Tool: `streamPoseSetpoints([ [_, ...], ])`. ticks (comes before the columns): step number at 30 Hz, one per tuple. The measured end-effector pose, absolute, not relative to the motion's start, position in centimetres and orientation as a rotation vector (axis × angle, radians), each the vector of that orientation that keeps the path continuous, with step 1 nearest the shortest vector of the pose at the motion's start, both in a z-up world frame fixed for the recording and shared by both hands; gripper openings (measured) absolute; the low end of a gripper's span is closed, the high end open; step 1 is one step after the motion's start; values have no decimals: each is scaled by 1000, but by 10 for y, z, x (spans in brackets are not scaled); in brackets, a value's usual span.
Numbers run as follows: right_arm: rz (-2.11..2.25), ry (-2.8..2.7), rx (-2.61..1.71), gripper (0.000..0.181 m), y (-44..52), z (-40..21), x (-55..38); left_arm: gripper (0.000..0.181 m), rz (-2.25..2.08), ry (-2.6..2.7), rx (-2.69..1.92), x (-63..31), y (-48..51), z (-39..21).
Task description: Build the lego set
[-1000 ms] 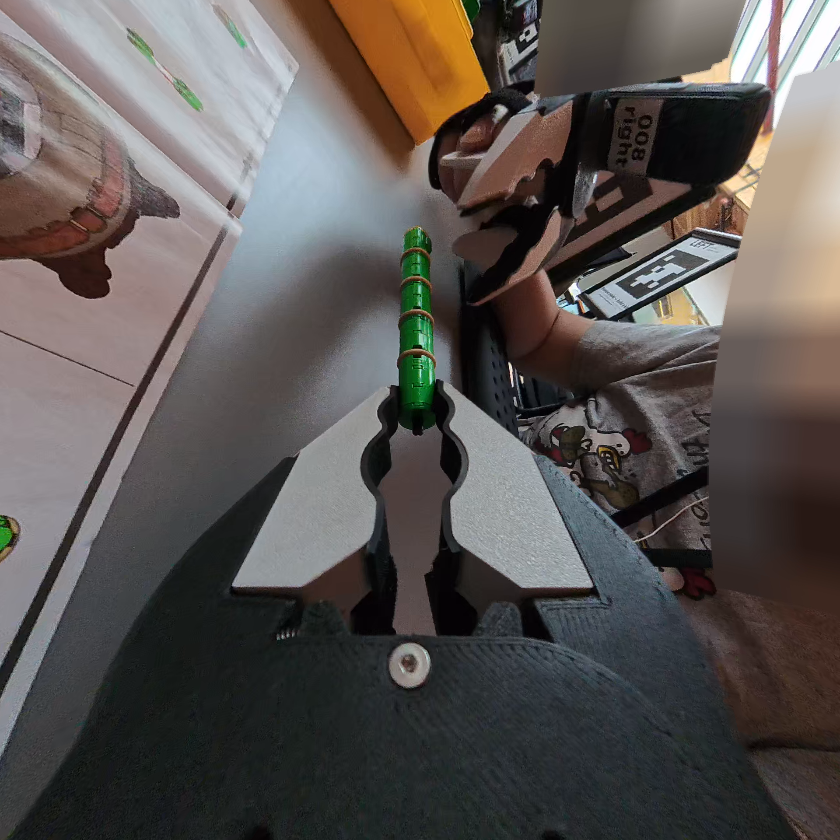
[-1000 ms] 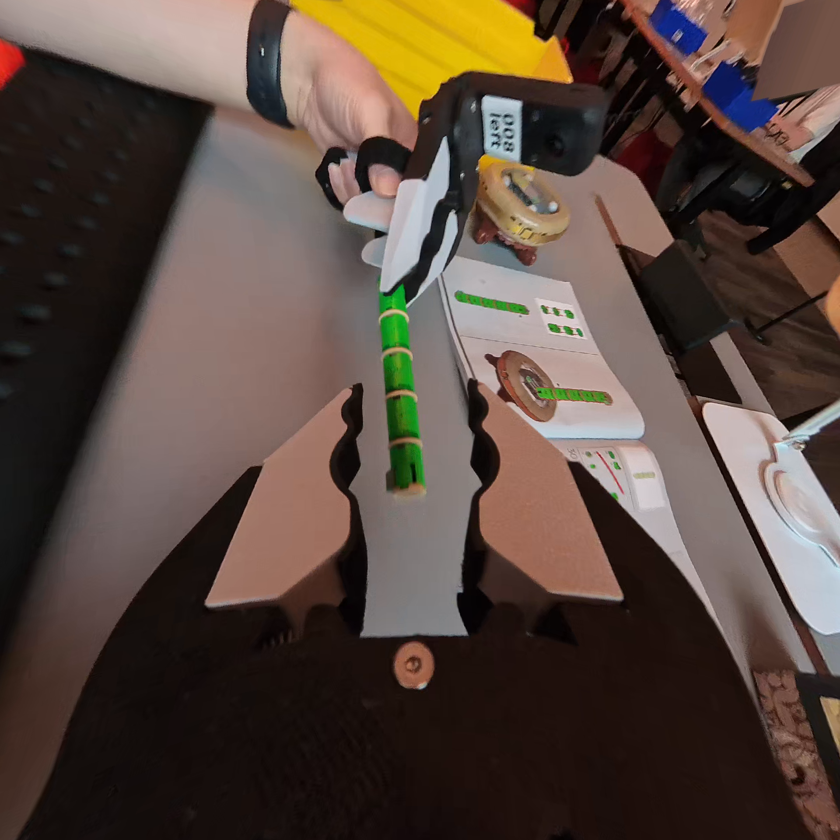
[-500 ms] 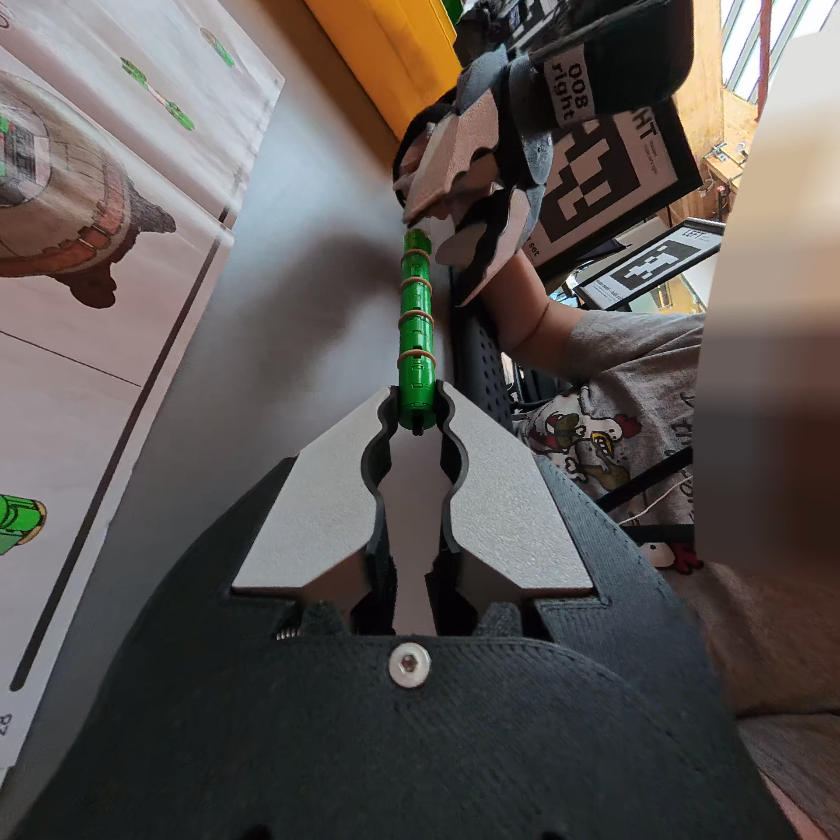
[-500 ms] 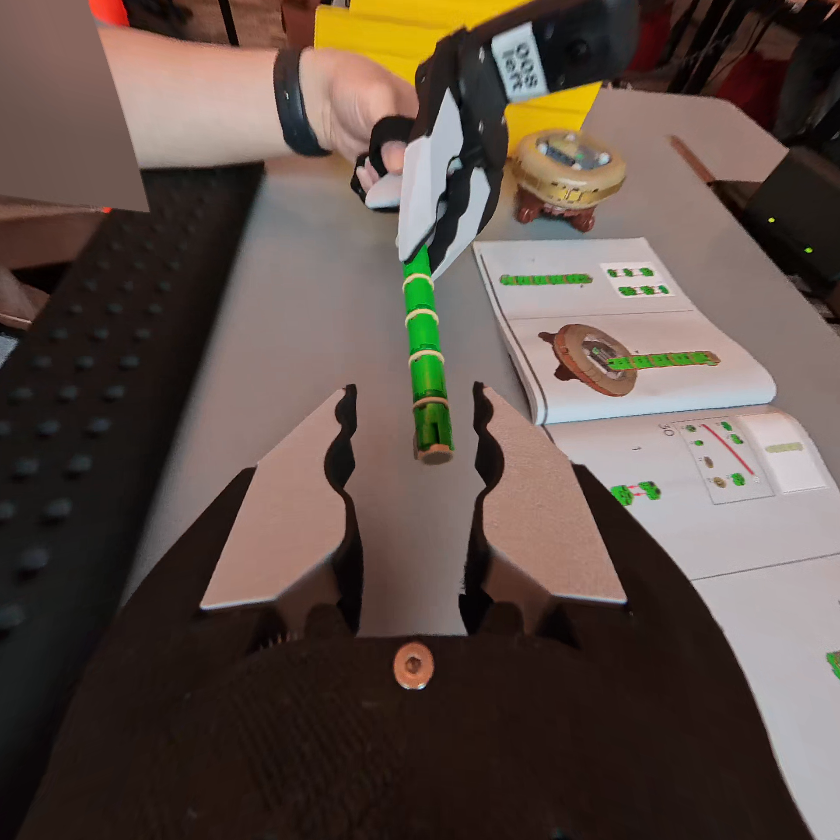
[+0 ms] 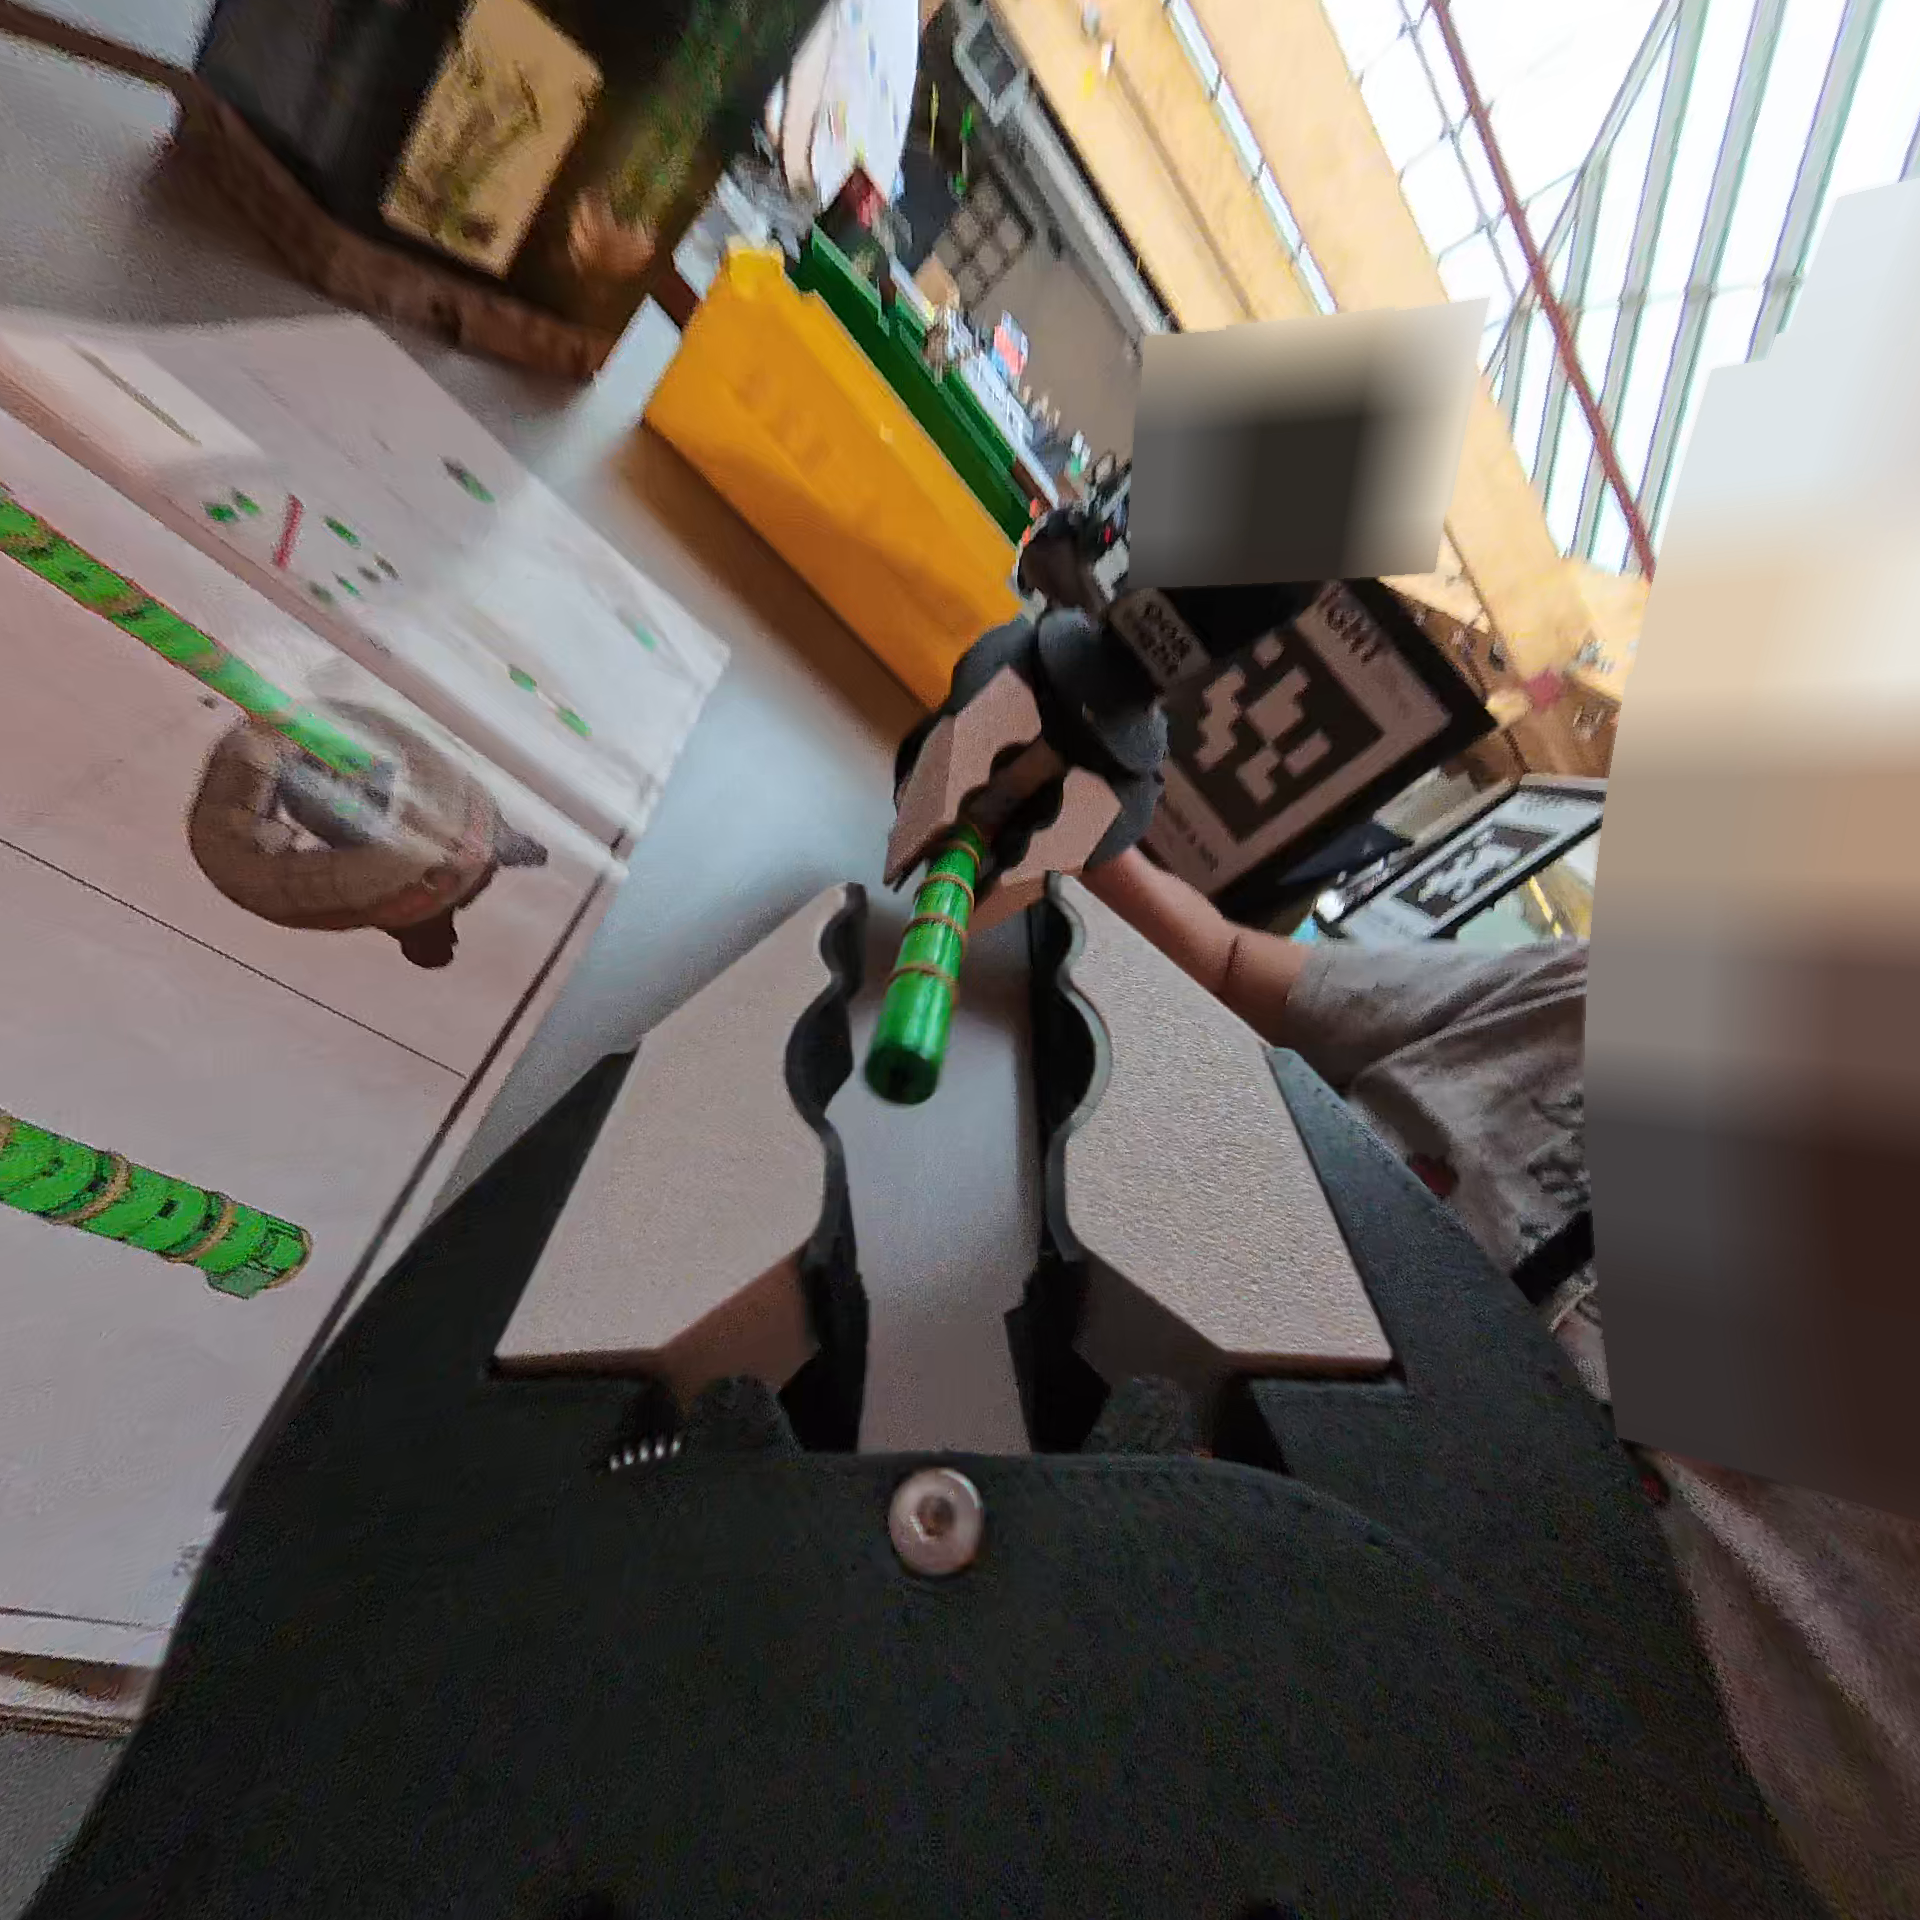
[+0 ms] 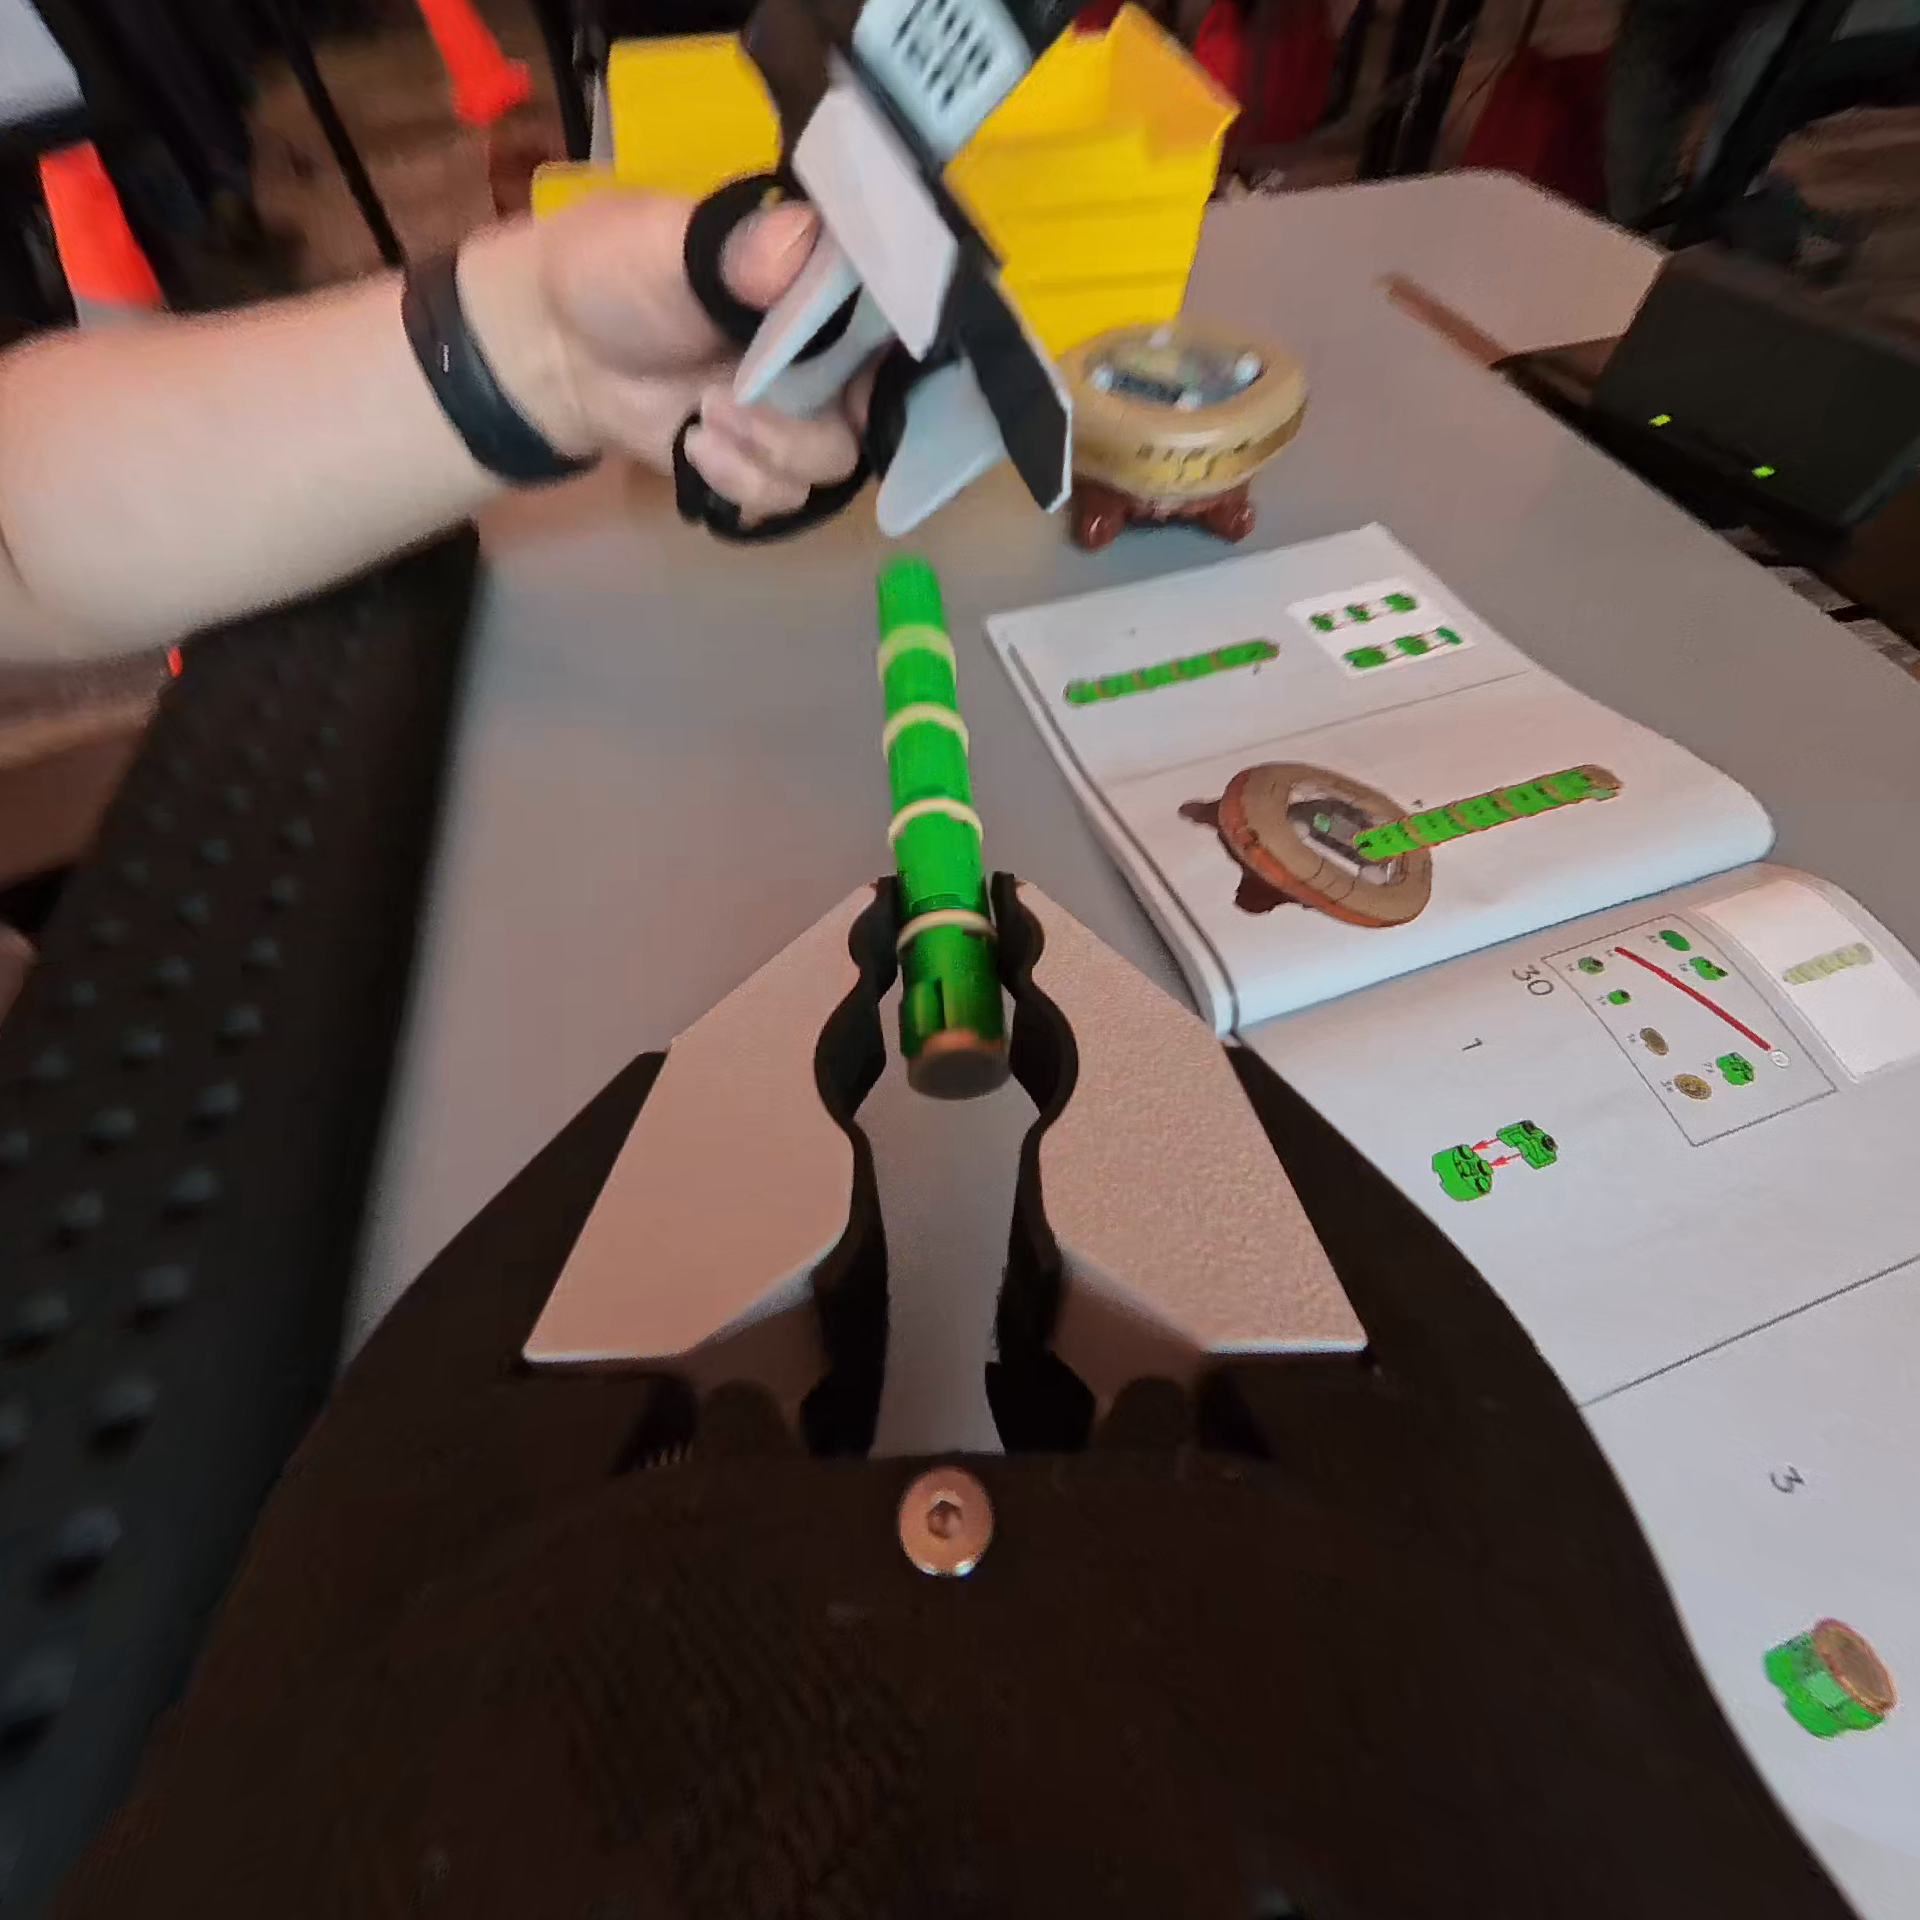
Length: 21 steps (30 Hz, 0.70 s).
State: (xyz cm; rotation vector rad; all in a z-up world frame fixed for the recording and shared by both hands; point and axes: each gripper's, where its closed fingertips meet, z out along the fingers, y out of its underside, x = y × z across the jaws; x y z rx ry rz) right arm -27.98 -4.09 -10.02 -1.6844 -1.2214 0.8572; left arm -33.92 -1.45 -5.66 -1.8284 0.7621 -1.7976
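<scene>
A green stalk of stacked round bricks with tan rings (image 6: 928,769) is held level above the grey table (image 6: 644,831). My right gripper (image 6: 943,894) is shut on its near end, which has a tan cap. My left gripper (image 6: 977,468) is open and sits beyond the stalk's far tip, apart from it. In the left wrist view the left gripper (image 5: 948,904) is open with the stalk's green end (image 5: 914,1029) between its fingers without touching, and the right gripper (image 5: 987,821) grips the far end. A round tan pot on brown feet (image 6: 1184,416) stands behind.
An open instruction booklet (image 6: 1455,935) lies right of the stalk and also shows in the left wrist view (image 5: 260,987). A yellow bin (image 6: 1091,208) stands at the back. A black studded mat (image 6: 208,935) covers the left side. A black box (image 6: 1766,395) sits far right. The tips of one gripper are about 9 cm away from the tips of the other.
The stalk has passed from my left gripper to my right. The right gripper closed on its end. The left gripper opened and drew back from it.
</scene>
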Motion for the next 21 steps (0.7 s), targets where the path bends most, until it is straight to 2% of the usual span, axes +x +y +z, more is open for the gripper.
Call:
streamPoseSetpoints([
  [5,1044,-938,-1716,18,-29,-82,-284,50,-1924,539,-1590,-345,2,-28],
  [9,1105,-866,-1751,18,-29,-82,-287,51,-1822,534,-1623,-343,4,-28],
  [13,1087,-879,-1757,18,-28,-86,-284,43,-1712,608,-1706,-346,-6,-33],
  [15,1102,-874,-1774,18,-26,-89,-282,39,-1693,761,-1755,-337,-23,-43],
  [21,1205,-806,-1767,18,-25,-83,-279,48,-1325,1225,-1900,-311,-45,-112],
])
